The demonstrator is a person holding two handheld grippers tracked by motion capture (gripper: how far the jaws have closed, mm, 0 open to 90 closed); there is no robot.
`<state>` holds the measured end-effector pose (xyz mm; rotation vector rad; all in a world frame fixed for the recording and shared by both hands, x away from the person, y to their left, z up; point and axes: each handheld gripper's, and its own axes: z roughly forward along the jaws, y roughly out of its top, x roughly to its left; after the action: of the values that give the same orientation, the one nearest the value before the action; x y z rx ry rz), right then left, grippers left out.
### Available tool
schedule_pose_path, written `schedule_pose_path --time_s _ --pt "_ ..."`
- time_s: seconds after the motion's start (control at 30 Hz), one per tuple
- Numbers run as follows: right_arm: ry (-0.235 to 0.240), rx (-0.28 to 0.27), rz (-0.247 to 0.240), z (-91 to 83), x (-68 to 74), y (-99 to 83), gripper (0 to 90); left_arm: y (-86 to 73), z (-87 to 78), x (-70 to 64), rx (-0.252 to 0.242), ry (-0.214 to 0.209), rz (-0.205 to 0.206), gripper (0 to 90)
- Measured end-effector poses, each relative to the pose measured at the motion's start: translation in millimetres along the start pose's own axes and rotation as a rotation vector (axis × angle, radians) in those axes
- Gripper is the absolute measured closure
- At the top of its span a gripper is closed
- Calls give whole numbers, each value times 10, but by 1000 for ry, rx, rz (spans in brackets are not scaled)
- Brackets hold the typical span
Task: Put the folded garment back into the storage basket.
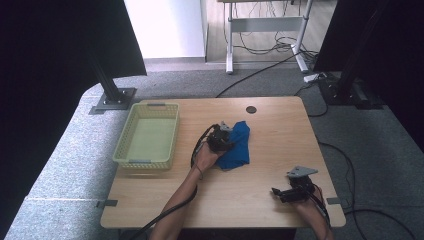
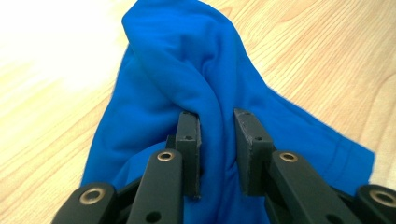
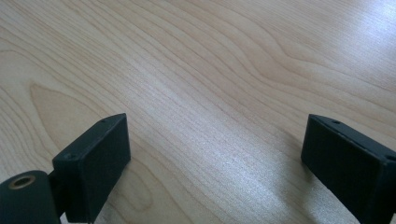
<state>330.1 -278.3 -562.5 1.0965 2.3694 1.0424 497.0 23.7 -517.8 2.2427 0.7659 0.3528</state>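
Observation:
A crumpled blue cloth [image 1: 239, 146] lies near the middle of the wooden table [image 1: 280, 145]. My left gripper [image 1: 223, 138] rests on the cloth's left part. In the left gripper view its jaws [image 2: 217, 140] are pinched on a raised fold of the blue cloth [image 2: 187, 60], which bunches up between the pads. My right gripper [image 1: 276, 192] hovers low near the table's front right corner, pointing left. In the right gripper view it [image 3: 215, 158] stands wide open over bare wood, with nothing between its fingers.
A pale green mesh basket [image 1: 156, 105] with nothing in it sits at the table's left side. A dark round cable hole [image 1: 251, 109] marks the back edge. Black frame posts, cables and a desk leg stand on the grey floor beyond.

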Motion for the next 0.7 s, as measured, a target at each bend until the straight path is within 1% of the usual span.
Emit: schedule_pose_path --time_s 0.2,0.37,0.53,0.7 --pt "0 0 -1 0 0 0 80 50 -109 -29 -16 5 10 731" --pt "0 0 -1 0 0 0 80 72 -212 -25 -26 13 19 731" --pt "0 0 -1 0 0 0 80 73 -313 6 -41 18 8 731" --pt "0 0 -1 0 0 0 80 71 -408 38 -47 25 0 731"
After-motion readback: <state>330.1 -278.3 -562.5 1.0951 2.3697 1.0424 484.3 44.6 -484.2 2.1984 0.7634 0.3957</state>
